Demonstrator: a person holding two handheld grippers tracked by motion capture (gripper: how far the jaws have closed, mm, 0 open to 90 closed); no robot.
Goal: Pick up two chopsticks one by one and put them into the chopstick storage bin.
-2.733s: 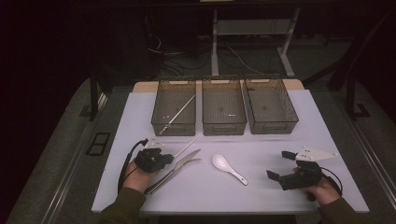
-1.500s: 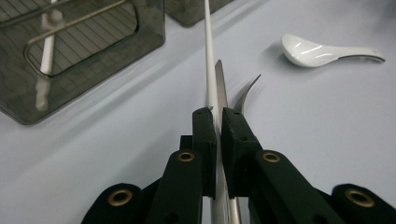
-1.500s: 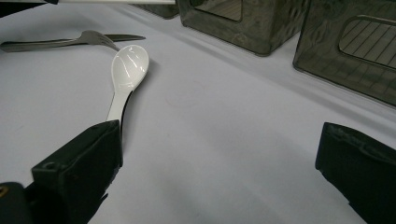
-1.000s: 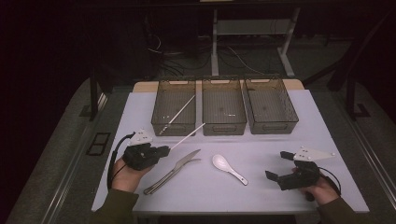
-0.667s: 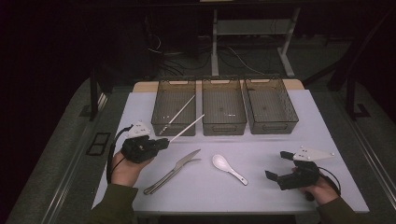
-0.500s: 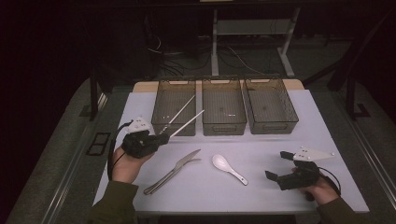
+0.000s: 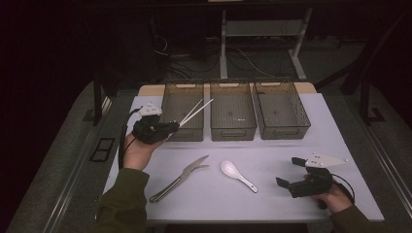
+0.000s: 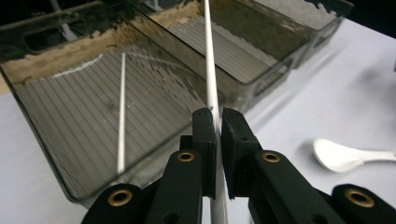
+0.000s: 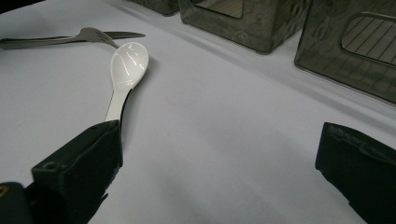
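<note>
over the left bin (image 7: 182, 110), left claw (image 7: 171, 127) has raised chopstick (image 7: 196, 111).

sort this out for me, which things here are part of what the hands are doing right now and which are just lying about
In the job:
- left gripper, shut on the white chopstick
- left bin, with another chopstick already in it

Lying about:
- white spoon
- knife and fork
- middle bin and right bin
- right gripper, open, over the table
</note>
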